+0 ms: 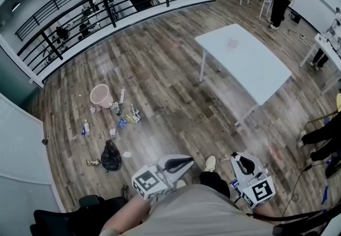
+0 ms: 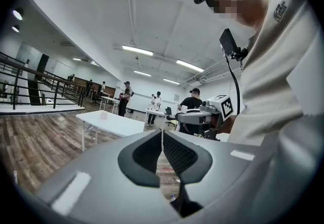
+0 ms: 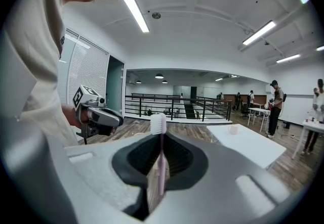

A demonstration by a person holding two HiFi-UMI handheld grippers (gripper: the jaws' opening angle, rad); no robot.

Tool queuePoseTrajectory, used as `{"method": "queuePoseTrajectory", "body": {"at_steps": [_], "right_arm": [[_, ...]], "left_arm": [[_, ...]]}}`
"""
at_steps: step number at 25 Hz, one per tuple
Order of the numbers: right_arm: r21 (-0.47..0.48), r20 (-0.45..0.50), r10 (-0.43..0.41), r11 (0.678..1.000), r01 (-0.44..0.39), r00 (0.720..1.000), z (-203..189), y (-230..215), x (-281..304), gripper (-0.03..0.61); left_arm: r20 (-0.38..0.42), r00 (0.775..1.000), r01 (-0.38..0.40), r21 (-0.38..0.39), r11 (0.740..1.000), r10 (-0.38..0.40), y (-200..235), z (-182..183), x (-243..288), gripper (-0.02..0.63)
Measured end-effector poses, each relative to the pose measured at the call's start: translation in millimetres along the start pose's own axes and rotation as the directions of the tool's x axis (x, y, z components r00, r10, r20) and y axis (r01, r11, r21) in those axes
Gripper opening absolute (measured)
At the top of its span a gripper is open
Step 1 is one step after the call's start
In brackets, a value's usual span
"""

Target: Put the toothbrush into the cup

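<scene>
1. A white bench (image 1: 256, 70) stood on the wooden floor (image 1: 160, 70), well apart from the person.
2. The left gripper (image 2: 162, 142) was closed, holding nothing.
3. The right gripper (image 3: 161, 142) clamped a pink toothbrush (image 3: 161, 160), bristles up.
4. A small cup (image 3: 233, 129) sat on the bench.

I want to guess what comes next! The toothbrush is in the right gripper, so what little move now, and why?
Probably walk toward the white table, bringing the right gripper nearer the cup. It is shut on the toothbrush, bristles up, but the cup stands well away on that table.
</scene>
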State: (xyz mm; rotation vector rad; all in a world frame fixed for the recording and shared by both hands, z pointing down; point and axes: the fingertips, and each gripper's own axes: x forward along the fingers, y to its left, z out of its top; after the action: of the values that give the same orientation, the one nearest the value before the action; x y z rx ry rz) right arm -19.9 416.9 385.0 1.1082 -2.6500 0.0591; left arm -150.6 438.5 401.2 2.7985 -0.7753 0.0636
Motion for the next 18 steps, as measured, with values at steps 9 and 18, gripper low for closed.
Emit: {"method": "queuePoseTrajectory", "body": {"at_steps": [9,18], "right_arm": [[-0.016,0.015,0.047,0.999,-0.046,0.999,1.5,-60.3,22.3,0.023],[0.012,0.026,0.053,0.998,-0.053,0.998,0.5,-162.5,35.3,0.023]], "left_arm": [[-0.01,0.999,-0.034,-0.006,0.999,0.034,26.6,10.1,53.7,0.017],[-0.044,0.998,-0.034,-0.001,0.999,0.034,61.1,35.2,151.4,0.013]]}}
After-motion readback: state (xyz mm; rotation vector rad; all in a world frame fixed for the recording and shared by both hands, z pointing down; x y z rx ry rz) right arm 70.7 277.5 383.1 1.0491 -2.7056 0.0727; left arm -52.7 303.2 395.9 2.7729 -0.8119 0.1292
